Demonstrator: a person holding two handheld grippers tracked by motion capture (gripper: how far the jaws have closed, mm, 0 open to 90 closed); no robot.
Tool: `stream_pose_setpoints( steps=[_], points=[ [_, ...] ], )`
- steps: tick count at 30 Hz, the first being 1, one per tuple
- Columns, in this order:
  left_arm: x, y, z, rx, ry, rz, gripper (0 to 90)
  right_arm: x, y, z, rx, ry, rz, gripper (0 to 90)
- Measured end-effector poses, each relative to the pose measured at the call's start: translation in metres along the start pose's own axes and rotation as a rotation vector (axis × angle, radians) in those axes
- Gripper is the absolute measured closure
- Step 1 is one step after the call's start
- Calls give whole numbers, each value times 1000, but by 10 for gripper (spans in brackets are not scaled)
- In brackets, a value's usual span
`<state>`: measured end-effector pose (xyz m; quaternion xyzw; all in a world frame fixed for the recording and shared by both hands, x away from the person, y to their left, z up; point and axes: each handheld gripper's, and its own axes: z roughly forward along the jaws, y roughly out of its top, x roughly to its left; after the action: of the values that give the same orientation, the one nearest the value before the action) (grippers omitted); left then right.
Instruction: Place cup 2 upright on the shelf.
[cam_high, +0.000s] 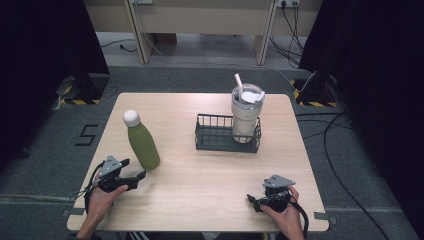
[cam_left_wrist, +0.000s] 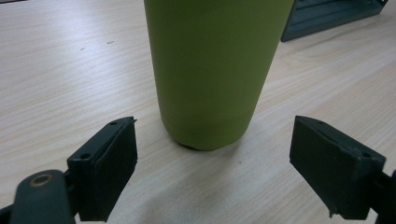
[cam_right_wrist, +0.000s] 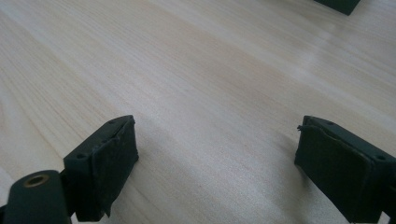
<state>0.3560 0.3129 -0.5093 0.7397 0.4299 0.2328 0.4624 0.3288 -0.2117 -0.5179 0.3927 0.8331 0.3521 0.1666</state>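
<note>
A green bottle (cam_high: 143, 144) with a white cap stands upright on the left part of the wooden table (cam_high: 200, 175). My left gripper (cam_high: 134, 170) sits just in front of it, held by a hand, with its jaws open. In the left gripper view the bottle's base (cam_left_wrist: 212, 70) stands a little beyond the left gripper (cam_left_wrist: 215, 172), and the two pads (cam_left_wrist: 112, 168) are apart from it on either side. My right gripper (cam_high: 254, 200) rests near the front right edge, open over bare wood. The right gripper (cam_right_wrist: 217, 172) has nothing between its jaws.
A dark wire basket (cam_high: 215, 135) stands at the middle right of the table, and a cream tumbler (cam_high: 246, 112) with a lid and straw stands in its right end. A corner of the basket (cam_left_wrist: 327, 16) lies beyond the bottle. Cables trail over the floor at the right.
</note>
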Motion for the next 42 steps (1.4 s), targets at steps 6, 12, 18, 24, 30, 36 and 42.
stream_pose_setpoints(
  steps=[6,12,18,24,30,36,42],
  points=[
    [-2,4,0,-27,-3,3,149,0,0,0,0,0,-1,126],
    [-1,8,0,-48,2,-5,149,0,0,0,0,0,-1,125],
    [-1,14,3,-69,1,-11,149,0,0,0,0,1,-1,124],
    [-2,18,9,-77,-1,-12,149,-1,0,0,-1,1,-6,123],
    [-2,22,15,-88,12,-12,149,-1,0,1,-1,1,-7,122],
    [-1,26,22,-93,22,-7,149,0,0,1,0,1,-3,120],
    [-2,27,28,-98,19,-4,148,-1,1,1,-1,2,-8,118]
  ],
)
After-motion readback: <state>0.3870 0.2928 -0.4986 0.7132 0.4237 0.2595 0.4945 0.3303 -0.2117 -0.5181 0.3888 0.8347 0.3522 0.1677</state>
